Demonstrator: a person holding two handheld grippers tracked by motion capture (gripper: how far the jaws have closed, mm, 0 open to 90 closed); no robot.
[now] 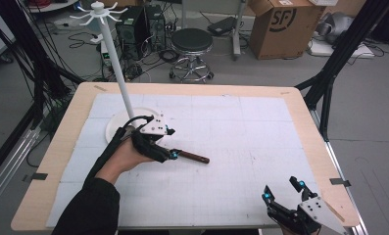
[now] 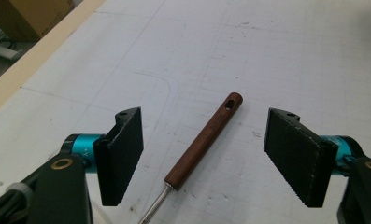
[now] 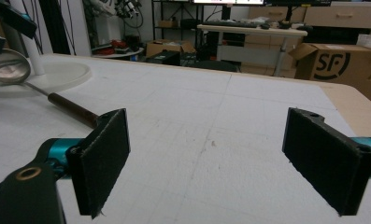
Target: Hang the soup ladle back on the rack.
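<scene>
My left tongs [image 2: 204, 156] stand open astride the ladle's wooden handle [image 2: 204, 140], which runs up-frame between the jaws on the bench [image 1: 241, 142]; my right tongs [image 1: 285, 193], also open, idle lower right.

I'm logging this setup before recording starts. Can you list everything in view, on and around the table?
Ladle: one, brown wooden handle, metal bowl, lying left of centre on the mat.
Rack: one, white pole with hooks on a round base, back left of table.
Mat: one, white, gridded, covers the table.
Table: one, light wood.
Stool: one, black seat, on the floor behind.
Box: one, brown cardboard, floor, back right.
Left gripper: black, open around the ladle handle.
Right gripper: black, open, near right corner.
</scene>
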